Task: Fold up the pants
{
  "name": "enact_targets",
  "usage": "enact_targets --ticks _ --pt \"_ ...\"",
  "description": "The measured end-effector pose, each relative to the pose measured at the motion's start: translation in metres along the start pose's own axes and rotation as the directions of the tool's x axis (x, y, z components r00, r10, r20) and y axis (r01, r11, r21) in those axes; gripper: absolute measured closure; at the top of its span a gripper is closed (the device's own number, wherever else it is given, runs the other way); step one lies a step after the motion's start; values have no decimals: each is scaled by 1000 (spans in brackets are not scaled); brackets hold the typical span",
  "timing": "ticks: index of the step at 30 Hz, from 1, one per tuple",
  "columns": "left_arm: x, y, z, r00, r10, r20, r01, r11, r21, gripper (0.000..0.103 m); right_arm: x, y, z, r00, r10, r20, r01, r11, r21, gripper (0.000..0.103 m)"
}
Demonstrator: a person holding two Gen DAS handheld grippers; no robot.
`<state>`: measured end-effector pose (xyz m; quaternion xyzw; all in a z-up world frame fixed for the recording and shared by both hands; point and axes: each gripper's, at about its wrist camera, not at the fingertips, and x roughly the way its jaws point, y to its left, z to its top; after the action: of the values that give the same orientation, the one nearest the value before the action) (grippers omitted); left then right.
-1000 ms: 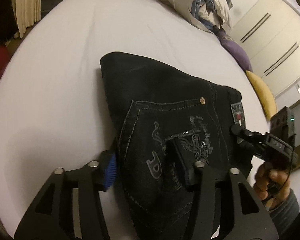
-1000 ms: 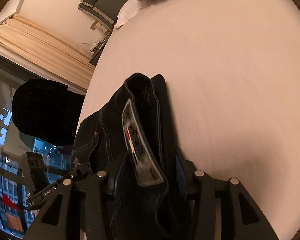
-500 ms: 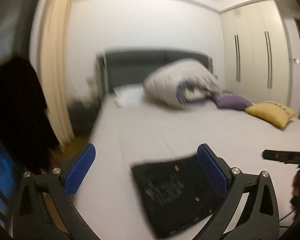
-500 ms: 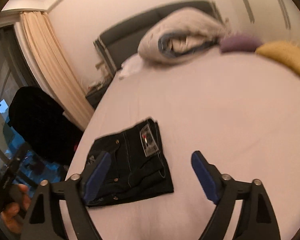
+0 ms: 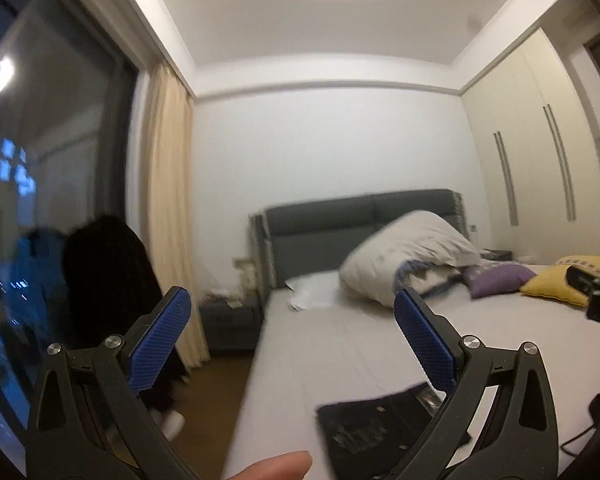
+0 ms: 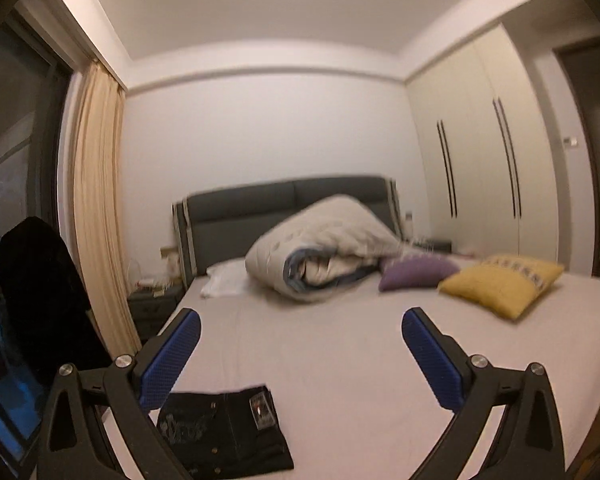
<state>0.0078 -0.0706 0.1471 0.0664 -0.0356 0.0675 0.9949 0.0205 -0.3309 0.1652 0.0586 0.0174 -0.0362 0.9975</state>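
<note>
The dark jeans [image 6: 224, 432] lie folded into a flat rectangle near the front left edge of the bed, back pocket and waist label facing up. They also show in the left wrist view [image 5: 376, 420], low and partly behind my right finger. My left gripper [image 5: 292, 340] is open and empty, raised well above the bed. My right gripper [image 6: 300, 352] is open and empty, also raised and held back from the jeans. The other gripper's body [image 5: 596, 292] shows at the right edge of the left wrist view.
The bed's white sheet [image 6: 340, 344] carries a rolled duvet [image 6: 324, 244], a purple pillow [image 6: 416, 272] and a yellow pillow [image 6: 500, 284] by the grey headboard. A nightstand [image 6: 152, 304], curtain and dark chair [image 6: 40, 296] stand left. Wardrobes line the right wall.
Both grippers have let go of the jeans, opened and lifted up and back from the bed. The folded jeans stay on the sheet.
</note>
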Motion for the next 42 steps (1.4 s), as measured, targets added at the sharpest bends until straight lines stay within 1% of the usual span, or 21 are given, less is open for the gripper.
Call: enact_targets --ticks 1,4,8,10,12,15,17,18,21,22,25,27,28,31,32,33,34,35,37,38,42 --pt "-8 1 7 1000 8 -3 -8 1000 8 0 -8 2 5 1000 2 13 -2 1000 1 0" --pt "-18 8 25 998 15 -57 -15 1000 -7 0 -23 5 16 999 1 46 -1 1000 -4 0" --pt "-30 18 37 996 31 -83 -34 999 -29 0 -46 10 29 996 -2 89 4 1000 -22 0" --pt "-33 22 41 994 32 -102 -35 999 -30 0 -57 12 32 995 -4 95 6 1000 -19 0" --pt "-39 26 41 991 30 -128 -35 999 -38 0 -60 13 34 996 -4 89 6 1000 -14 0" --pt "-38 31 34 981 10 -196 -22 998 -60 0 -60 18 33 997 -11 78 12 1000 -19 0" --pt "-31 33 22 961 -11 -275 -11 997 -79 0 -54 23 28 999 -15 41 17 1000 -26 0" --pt "-26 34 16 953 -19 -302 -7 997 -83 0 -48 25 24 1000 -17 15 18 999 -30 0" --pt "-13 36 -9 907 -65 -416 20 994 -110 0 -32 32 8 998 -22 -58 20 999 -35 0" --pt "-7 35 -19 887 -80 -456 28 992 -120 0 -26 34 3 996 -27 -89 23 999 -41 0" --pt "10 31 -51 811 -108 -575 40 991 -128 0 -11 40 -18 983 -20 -184 11 998 -54 0" --pt "17 29 -74 762 -135 -633 46 987 -155 0 0 44 -33 967 -32 -251 12 997 -82 0" --pt "21 27 -85 730 -149 -667 48 985 -167 0 5 46 -42 957 -36 -287 9 996 -94 0" --pt "30 18 -116 672 -168 -721 57 983 -176 0 17 50 -66 925 -35 -379 -4 995 -103 0" --pt "33 15 -126 643 -168 -747 62 984 -167 0 21 52 -75 910 -31 -414 -14 994 -104 0" --pt "37 11 -136 622 -168 -765 66 984 -163 0 24 54 -83 896 -28 -443 -22 994 -107 0" --pt "39 7 -146 610 -170 -774 67 984 -163 0 26 56 -92 880 -27 -474 -30 993 -113 0" --pt "39 6 -154 592 -173 -788 66 984 -166 0 28 57 -99 869 -25 -494 -38 993 -116 0" --pt "44 2 -167 571 -173 -802 64 984 -167 0 29 60 -109 852 -25 -523 -46 991 -122 0" --pt "44 1 -171 564 -173 -808 66 984 -165 0 29 61 -112 847 -25 -531 -49 991 -125 0" --pt "61 -1 -183 547 -169 -820 69 985 -157 0 31 63 -121 826 -26 -563 -57 990 -129 0"
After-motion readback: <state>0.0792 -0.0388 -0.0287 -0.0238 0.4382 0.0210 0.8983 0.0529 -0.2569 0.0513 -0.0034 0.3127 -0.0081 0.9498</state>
